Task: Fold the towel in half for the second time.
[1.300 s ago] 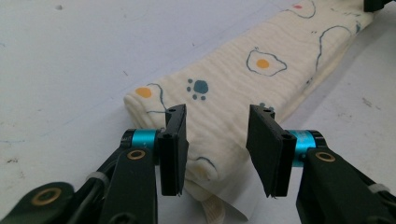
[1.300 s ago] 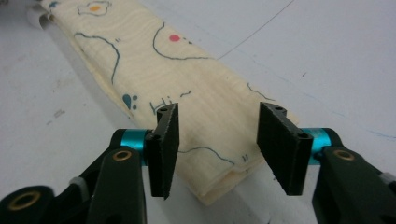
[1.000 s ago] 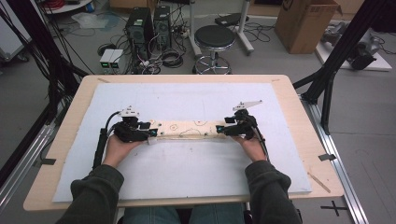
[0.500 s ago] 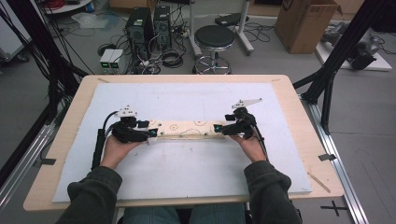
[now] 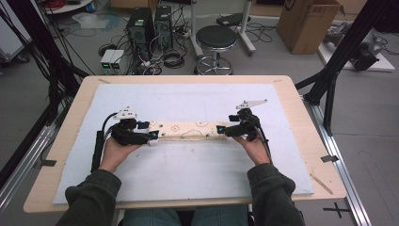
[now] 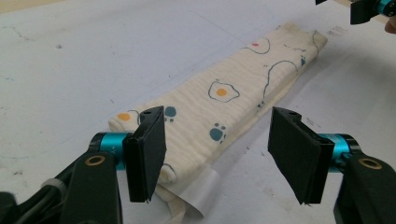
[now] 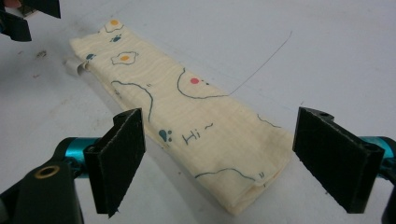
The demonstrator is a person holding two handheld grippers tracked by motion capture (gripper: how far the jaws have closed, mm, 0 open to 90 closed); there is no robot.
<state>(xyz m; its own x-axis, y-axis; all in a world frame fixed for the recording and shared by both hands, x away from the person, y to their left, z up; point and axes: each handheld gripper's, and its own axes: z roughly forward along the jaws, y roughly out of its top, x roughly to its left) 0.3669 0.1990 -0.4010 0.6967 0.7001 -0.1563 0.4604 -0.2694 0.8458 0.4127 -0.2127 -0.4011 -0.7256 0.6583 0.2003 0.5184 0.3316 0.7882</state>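
A cream cloth (image 5: 189, 130) printed with fried eggs and paw marks lies folded into a long narrow strip across the middle of the white mat. My left gripper (image 5: 151, 135) is at its left end and stands open; in the left gripper view the cloth (image 6: 219, 107) runs away from the open left gripper (image 6: 219, 158), with a white tag under its near end. My right gripper (image 5: 221, 131) is at the right end, also open; in the right gripper view the cloth (image 7: 187, 121) lies flat between and beyond the spread jaws of the right gripper (image 7: 224, 163).
The white mat (image 5: 188, 188) covers most of the wooden table (image 5: 306, 122). A thin wooden stick (image 5: 321, 183) lies near the table's right front corner. Beyond the table stand a stool (image 5: 215, 37), computer towers (image 5: 151, 23) and a cardboard box (image 5: 308, 21).
Both hands stay at the ends of the folded cloth; no clear movement shows.
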